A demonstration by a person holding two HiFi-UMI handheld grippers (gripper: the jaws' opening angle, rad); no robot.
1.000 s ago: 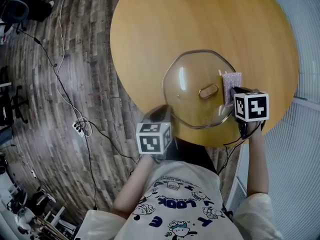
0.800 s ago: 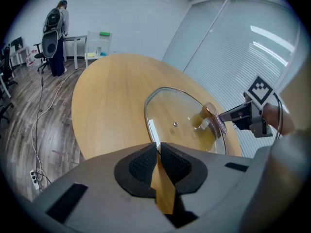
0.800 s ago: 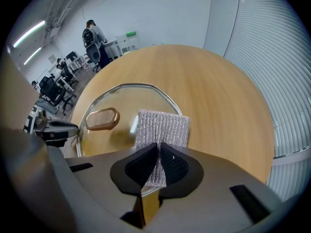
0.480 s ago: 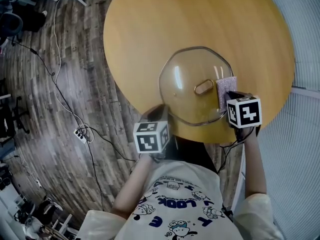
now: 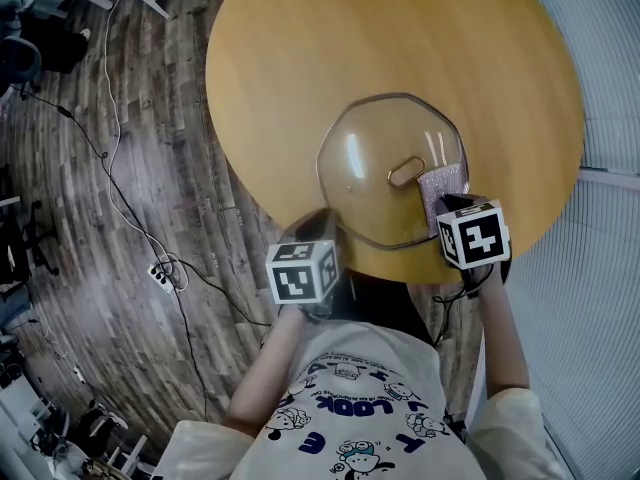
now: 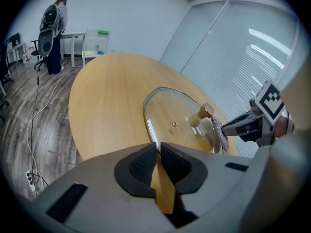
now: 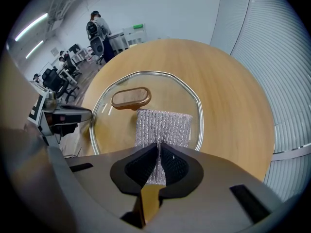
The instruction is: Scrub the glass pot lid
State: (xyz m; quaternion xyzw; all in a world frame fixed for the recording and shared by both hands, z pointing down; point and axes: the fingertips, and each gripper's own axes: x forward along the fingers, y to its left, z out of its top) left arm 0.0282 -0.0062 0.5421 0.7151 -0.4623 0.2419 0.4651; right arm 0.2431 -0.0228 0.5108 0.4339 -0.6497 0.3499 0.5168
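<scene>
At centre frame of the head view, the glass pot lid (image 5: 385, 168) lies flat on the counter (image 5: 290, 58). Your left hand-held gripper (image 6: 158, 148) is clenched on its near rim. Your right hand-held gripper (image 7: 159, 152) grasps the mesh scouring pad (image 7: 163, 127), which lies flat on the glass beside the handle (image 7: 130, 98). Judge scrubbing as under way. Nothing shows which areas are done, so treat the lid's left side as not yet covered.

One glass lid (image 5: 385, 168), one scouring pad (image 5: 441, 190), two hand-held grippers (image 6: 158, 147) (image 7: 159, 148), one table (image 5: 400, 38)
</scene>
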